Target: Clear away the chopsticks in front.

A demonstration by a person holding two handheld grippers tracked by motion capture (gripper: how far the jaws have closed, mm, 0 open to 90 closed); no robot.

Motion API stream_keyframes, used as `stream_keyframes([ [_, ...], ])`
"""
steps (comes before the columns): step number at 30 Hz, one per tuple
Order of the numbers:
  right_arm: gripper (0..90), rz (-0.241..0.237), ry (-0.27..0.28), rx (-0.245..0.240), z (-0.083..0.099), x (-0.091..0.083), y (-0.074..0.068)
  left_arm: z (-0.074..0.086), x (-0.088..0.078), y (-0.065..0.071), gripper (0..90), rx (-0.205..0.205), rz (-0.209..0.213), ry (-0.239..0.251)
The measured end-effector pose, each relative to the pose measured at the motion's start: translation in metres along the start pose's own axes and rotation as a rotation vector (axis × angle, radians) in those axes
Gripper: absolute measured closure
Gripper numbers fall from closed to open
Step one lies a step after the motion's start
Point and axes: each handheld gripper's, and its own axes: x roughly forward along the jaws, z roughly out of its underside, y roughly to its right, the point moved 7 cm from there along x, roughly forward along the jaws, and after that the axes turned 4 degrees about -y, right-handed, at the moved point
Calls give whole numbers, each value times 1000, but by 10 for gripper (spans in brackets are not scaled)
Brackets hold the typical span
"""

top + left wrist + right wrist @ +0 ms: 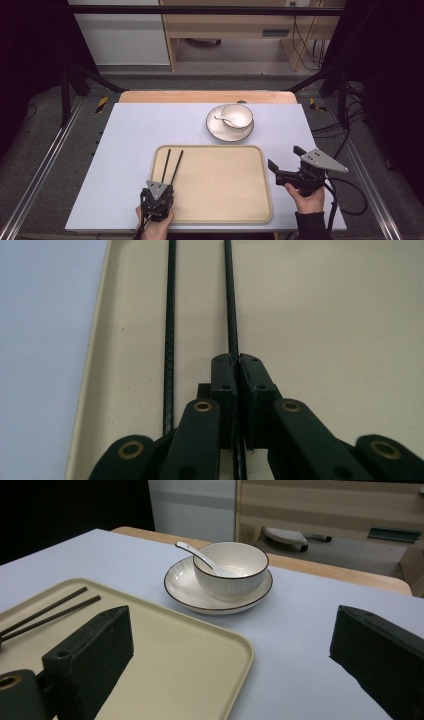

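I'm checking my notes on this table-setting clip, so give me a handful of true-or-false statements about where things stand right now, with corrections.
1. The left tool is shut on one chopstick. True.
2. The other chopstick lies on the blue table beside the tray. False: it lies on the tray, near its left edge.
3. The bowl stands on the plate with the spoon in it. True.
4. The right tool grips the plate. False: its jaws stand open and hold nothing, off the tray's right edge.
5. The plate sits on the tray. False: it rests on the table beyond the tray's far edge.
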Motion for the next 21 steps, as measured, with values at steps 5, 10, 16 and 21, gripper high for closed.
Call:
stream_keyframes([
  [5,38,0,-1,1,1,0,1,-4,-3,1,803,13,34,19],
  [10,37,4,0,4,1,-1,2,-21,-16,-4,729,33,85,77],
  [16,34,10,4,8,1,-2,4,-48,-29,-12,574,117,167,152],
  [21,32,16,9,11,1,-4,6,-70,-43,-26,417,171,189,217],
])
